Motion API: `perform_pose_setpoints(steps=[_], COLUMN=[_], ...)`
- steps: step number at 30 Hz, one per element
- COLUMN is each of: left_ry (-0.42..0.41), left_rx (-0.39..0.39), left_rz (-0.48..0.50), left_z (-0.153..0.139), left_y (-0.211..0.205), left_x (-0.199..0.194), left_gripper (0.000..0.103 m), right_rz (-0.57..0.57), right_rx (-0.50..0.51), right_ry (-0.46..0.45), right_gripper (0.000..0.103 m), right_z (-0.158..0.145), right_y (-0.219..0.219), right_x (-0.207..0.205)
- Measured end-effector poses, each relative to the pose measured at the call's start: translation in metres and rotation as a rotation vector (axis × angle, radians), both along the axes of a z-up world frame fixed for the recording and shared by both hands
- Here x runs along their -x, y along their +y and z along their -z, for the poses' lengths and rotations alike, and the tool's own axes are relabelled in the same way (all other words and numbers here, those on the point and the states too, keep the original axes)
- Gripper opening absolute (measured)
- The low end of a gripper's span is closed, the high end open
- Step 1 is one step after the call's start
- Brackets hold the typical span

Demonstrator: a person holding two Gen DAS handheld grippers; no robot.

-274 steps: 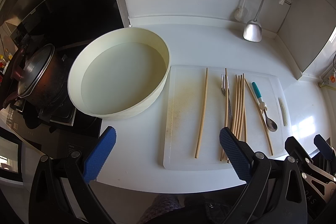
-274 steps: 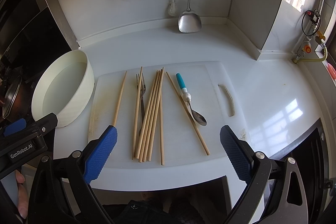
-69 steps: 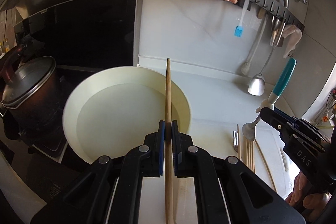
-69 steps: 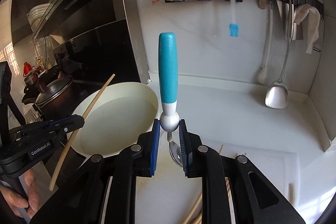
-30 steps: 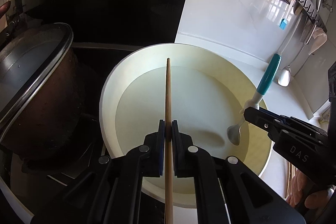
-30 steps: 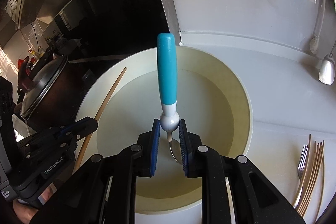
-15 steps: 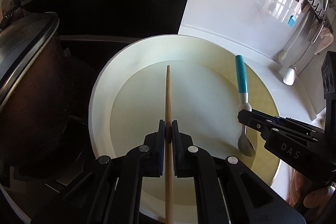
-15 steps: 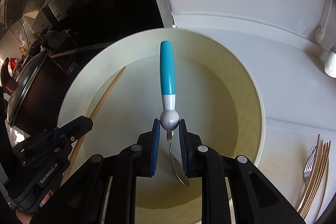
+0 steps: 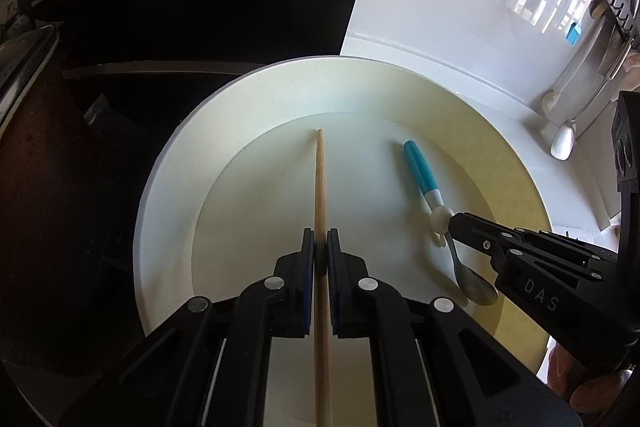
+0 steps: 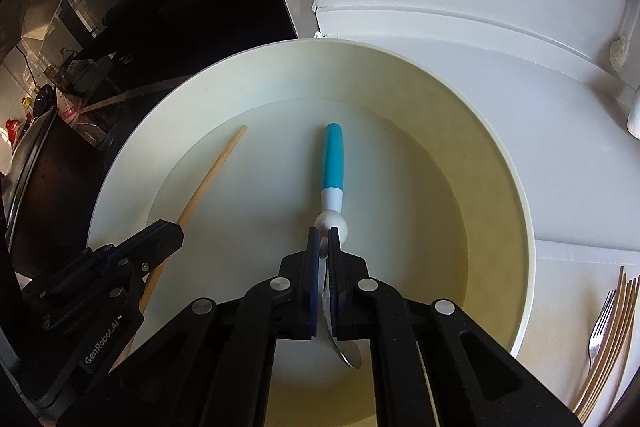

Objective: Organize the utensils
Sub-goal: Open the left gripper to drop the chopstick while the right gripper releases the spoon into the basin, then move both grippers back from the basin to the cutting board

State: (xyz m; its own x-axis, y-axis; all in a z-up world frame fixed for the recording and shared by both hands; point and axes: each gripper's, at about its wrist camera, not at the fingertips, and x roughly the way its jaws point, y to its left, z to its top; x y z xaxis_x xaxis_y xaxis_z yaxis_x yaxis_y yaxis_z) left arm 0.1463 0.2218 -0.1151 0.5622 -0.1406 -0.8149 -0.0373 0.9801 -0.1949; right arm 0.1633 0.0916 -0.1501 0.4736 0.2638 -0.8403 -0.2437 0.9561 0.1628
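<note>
chopstick (image 9: 321, 187) rear end cut off at frame bottom | fork (image 10: 599, 319) partly cropped

Chopstick (image 9: 320, 187), blue-handled spoon (image 10: 333, 167) over basin (image 10: 496, 155)

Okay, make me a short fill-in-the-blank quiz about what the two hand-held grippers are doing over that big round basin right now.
1. The left hand-held gripper is shut on a wooden ____.
2. The right hand-held gripper is shut on a spoon whose handle is coloured ____.
3. Both utensils are held inside the cream ____.
4. On the counter to the right of the basin, beside more chopsticks, lies a metal ____.

Missing words: chopstick; blue; basin; fork
</note>
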Motion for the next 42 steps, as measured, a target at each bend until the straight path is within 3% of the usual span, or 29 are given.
perform_pose_setpoints(steps=[10,11,13,14,19,22,25,33,42], left_ry=[0.065,0.073,0.088,0.090,0.065,0.045,0.031,0.021,0.002], left_rx=[0.018,0.025,0.026,0.027,0.013,0.004,-0.007,-0.055,-0.088], left_rz=[0.002,-0.002,-0.013,-0.018,-0.017,-0.028,-0.038,-0.070,-0.071], left_z=[0.010,0.010,0.011,0.010,-0.002,-0.010,-0.016,-0.034,-0.055], left_y=[0.000,0.001,0.002,0.003,-0.001,-0.001,0.004,0.012,-0.005], left_x=[-0.015,-0.015,-0.014,-0.013,-0.004,0.003,0.011,0.032,0.067], left_gripper=[0.008,0.012,0.026,0.032,0.044,0.063,0.066,0.087,0.094], right_rz=[0.010,0.012,0.019,0.020,0.024,0.025,0.020,0.000,-0.034], right_rx=[0.032,0.026,0.028,0.028,0.018,-0.004,-0.023,-0.064,-0.081], right_ry=[-0.005,-0.010,-0.028,-0.038,-0.072,-0.096,-0.122,-0.171,-0.160], right_gripper=[0.006,0.008,0.028,0.030,0.031,0.036,0.040,0.049,0.054], right_z=[0.001,-0.001,-0.005,-0.008,-0.019,-0.026,-0.035,-0.058,-0.070], right_y=[-0.006,-0.007,-0.010,-0.012,-0.019,-0.026,-0.035,-0.054,-0.084], right_x=[-0.002,-0.001,0.003,0.005,0.014,0.023,0.036,0.069,0.120])
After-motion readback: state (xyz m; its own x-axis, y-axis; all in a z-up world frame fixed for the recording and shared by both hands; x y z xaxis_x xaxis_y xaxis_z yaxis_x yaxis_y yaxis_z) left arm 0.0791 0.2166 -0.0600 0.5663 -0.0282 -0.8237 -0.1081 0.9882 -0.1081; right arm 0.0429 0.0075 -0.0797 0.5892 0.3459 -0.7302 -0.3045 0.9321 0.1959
